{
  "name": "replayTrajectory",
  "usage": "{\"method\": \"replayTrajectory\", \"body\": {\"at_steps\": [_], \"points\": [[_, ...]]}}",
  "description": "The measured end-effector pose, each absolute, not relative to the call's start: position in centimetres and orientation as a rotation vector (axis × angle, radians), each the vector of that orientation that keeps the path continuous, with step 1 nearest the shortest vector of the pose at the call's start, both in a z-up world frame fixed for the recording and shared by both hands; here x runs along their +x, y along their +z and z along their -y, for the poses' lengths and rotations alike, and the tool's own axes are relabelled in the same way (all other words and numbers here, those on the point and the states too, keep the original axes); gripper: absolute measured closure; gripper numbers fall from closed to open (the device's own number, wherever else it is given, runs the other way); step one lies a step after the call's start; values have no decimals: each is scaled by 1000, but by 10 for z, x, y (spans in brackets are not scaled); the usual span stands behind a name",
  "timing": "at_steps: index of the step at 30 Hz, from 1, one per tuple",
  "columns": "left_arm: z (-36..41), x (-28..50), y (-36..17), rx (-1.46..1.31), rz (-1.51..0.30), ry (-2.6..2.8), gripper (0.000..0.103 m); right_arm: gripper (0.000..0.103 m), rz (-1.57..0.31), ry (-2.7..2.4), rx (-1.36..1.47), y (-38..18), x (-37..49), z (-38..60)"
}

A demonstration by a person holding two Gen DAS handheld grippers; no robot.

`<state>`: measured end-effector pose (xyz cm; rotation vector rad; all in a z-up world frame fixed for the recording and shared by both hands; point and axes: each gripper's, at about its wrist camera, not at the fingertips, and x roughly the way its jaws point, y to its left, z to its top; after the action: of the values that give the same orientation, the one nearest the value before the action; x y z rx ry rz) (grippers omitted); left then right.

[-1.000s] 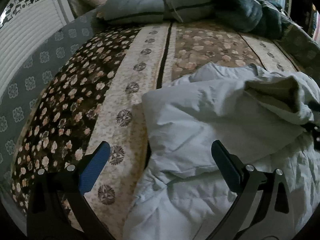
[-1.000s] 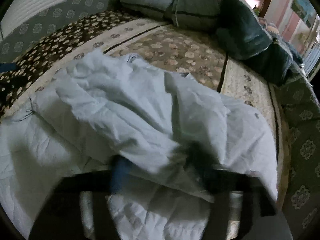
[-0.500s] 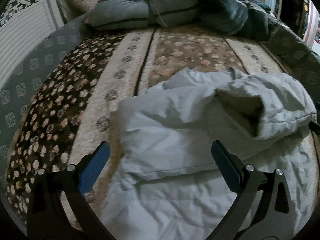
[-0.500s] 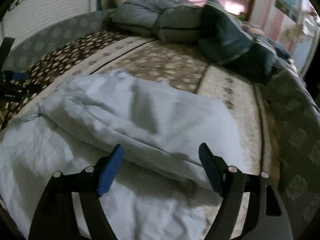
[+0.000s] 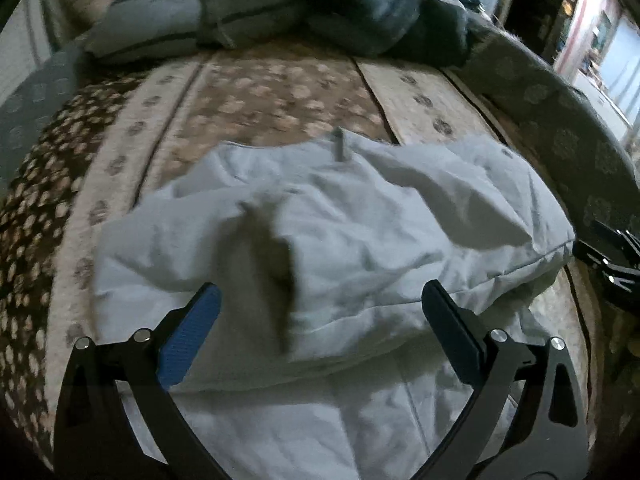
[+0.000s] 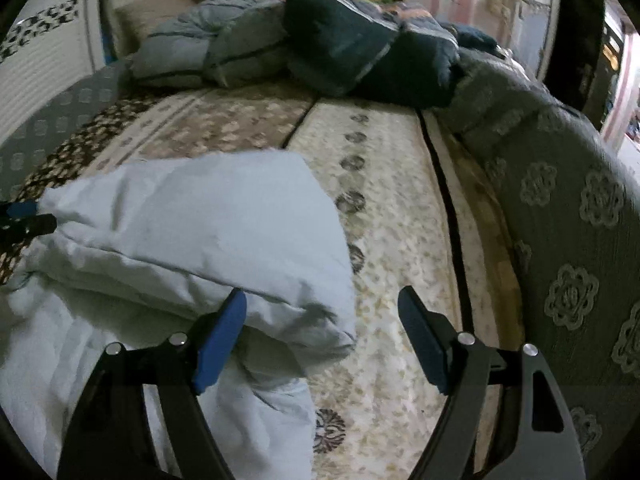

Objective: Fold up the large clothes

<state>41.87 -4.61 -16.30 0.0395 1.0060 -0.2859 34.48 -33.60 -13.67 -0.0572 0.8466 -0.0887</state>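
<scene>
the garment (image 5: 360,240) is now lying doubled over on the bed (image 6: 400,220), released a second ago; left gripper (image 5: 320,336) and right gripper (image 6: 322,336) are both hanging wide and empty. the next fold is waiting.

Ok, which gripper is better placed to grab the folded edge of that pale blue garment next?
Probably the left gripper: its open jaws straddle the folded edge of the pale blue garment. The right gripper is open too, but sits at the garment's corner, mostly over the bedspread.

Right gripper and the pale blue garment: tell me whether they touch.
Cannot tell. In the right wrist view the right gripper is open, its left finger overlapping the garment fold's edge, but no view shows plain contact or a gap.
</scene>
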Motion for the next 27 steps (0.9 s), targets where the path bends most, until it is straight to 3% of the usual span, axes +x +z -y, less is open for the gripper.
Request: {"method": "replayTrajectory", "body": {"at_steps": [1,2,3,4,7,13,17,20,24,27], "points": [[53,423,-172,54,-1031,-292,39,25,-847,-90,-41,-141,345,339],[56,427,-178,55,-1056,-305,54,25,-847,-94,-36,-142,345,339],[59,431,-187,49,-1088,-313,78,25,-848,-100,-33,-144,345,339],[60,434,-192,48,-1097,-314,92,25,-848,-106,-29,-146,345,340],[54,434,-184,40,-1071,-304,100,25,-848,-116,-13,-146,344,341],[9,425,-122,69,-936,-226,101,25,-811,-118,6,-133,340,332],[-35,411,-110,92,-921,-168,101,25,-777,-95,29,-123,342,316],[-77,394,-125,67,-949,-113,100,25,-770,-58,27,-123,343,298],[-126,387,-196,-7,-1119,-81,98,25,-795,-18,1,-131,348,271],[-135,385,-224,-49,-1150,-69,98,25,-809,-3,-29,-136,346,255]]}}
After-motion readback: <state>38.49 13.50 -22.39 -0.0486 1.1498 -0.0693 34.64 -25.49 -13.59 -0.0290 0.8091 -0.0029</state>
